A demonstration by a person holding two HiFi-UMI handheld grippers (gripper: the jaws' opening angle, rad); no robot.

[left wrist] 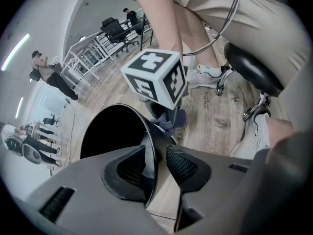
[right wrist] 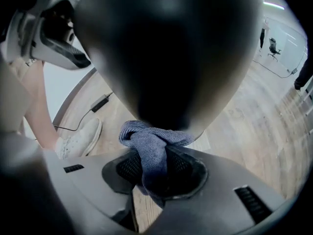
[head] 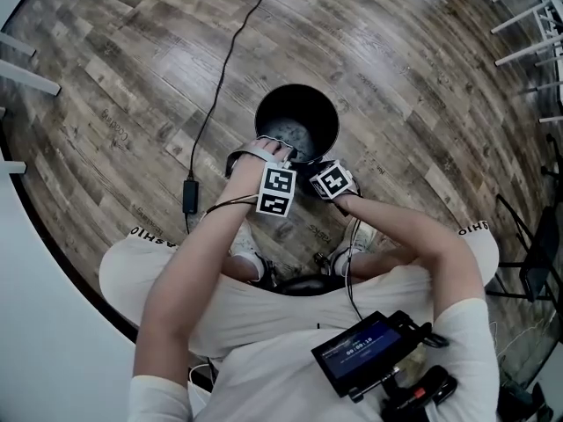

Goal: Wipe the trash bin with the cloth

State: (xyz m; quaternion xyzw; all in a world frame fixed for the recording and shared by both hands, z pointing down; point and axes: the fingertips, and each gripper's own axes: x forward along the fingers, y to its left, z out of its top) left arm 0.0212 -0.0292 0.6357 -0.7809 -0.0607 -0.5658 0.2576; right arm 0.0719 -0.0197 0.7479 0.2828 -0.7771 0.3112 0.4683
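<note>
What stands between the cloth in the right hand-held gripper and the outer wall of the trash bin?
Nothing visible does. The cloth, clamped in the right hand-held gripper, seems to press directly against the trash bin on its outer wall, and no gap shows between them.

1. I see grey-brown wood-plank floor [head: 106, 77] on every side.
2. A black cable [head: 230, 51] runs from twelve o'clock down to an adapter [head: 188, 196] at nine.
3. White metal frames [head: 526, 16] stand at two o'clock.
</note>
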